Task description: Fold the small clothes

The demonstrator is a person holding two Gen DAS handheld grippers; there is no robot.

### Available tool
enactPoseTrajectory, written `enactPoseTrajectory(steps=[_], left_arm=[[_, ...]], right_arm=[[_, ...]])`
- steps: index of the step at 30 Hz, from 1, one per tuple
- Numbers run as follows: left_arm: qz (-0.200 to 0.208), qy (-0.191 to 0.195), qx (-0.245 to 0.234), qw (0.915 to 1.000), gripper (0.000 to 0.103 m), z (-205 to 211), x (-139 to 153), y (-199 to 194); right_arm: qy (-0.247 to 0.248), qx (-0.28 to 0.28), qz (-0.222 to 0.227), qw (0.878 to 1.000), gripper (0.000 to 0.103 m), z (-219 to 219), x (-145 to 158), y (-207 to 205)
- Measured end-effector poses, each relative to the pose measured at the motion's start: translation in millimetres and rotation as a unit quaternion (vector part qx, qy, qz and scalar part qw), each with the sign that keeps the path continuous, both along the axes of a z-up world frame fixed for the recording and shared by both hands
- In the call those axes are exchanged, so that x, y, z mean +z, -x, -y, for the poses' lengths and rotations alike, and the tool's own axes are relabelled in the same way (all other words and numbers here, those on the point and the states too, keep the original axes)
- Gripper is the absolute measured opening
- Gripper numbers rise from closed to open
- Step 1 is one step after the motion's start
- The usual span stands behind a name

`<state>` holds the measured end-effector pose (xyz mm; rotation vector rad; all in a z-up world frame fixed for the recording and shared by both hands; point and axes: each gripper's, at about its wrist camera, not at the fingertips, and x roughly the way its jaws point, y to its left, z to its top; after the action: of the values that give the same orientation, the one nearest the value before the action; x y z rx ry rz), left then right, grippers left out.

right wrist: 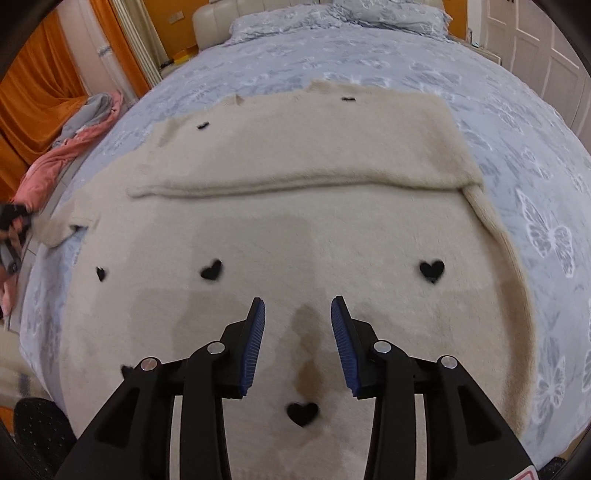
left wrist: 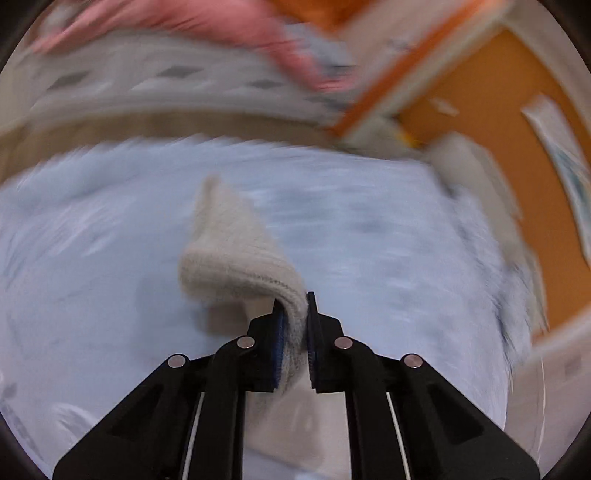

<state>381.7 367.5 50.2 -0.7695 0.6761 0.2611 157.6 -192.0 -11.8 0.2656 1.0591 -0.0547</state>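
Observation:
A cream fuzzy sweater (right wrist: 295, 229) with small black hearts lies spread on the blue bedspread (right wrist: 517, 147), one sleeve folded across its upper part. My right gripper (right wrist: 297, 314) is open and empty, hovering just above the sweater's lower middle. In the blurred left wrist view, my left gripper (left wrist: 294, 306) is shut on a ribbed cream edge of the sweater (left wrist: 236, 251) and holds it lifted above the bedspread (left wrist: 110, 240).
A pink and grey pile of clothes (right wrist: 74, 140) lies off the bed's left side, also blurred in the left wrist view (left wrist: 221, 22). Orange curtains (right wrist: 33, 85) hang at left. A pillow (right wrist: 332, 18) and headboard (right wrist: 210, 26) are at the far end. White doors (right wrist: 546, 48) stand at right.

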Motion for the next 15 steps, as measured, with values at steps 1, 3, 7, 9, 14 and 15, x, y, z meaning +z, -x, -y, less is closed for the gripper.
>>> enactPoseTrajectory(steps=[1,3,7,9,14,15], left_arm=[[0.029,-0.018,-0.048,0.9983,0.009,35,27,-6],[0.079,-0.039,-0.137,0.9866,0.009,107,70,-11],[0.114,-0.024,-0.305,0.9453,0.011,273,97,-6],[0.087,0.004,-0.353,0.9314,0.016,334,76,-2],[-0.034,0.068,-0.368,0.9269,0.036,422,-26,39],[-0.043,0.082,-0.352,0.9315,0.039,417,-37,48]], right_arm=[[-0.007,-0.002,0.006,1.0,0.04,1,2,-1],[-0.022,-0.012,0.015,1.0,0.042,5,3,-2],[-0.045,-0.042,0.023,0.998,0.042,21,5,1],[-0.053,-0.055,0.029,0.997,0.043,32,8,4],[-0.074,-0.081,0.037,0.993,0.052,69,16,4],[-0.078,-0.082,0.038,0.993,0.056,74,17,2]])
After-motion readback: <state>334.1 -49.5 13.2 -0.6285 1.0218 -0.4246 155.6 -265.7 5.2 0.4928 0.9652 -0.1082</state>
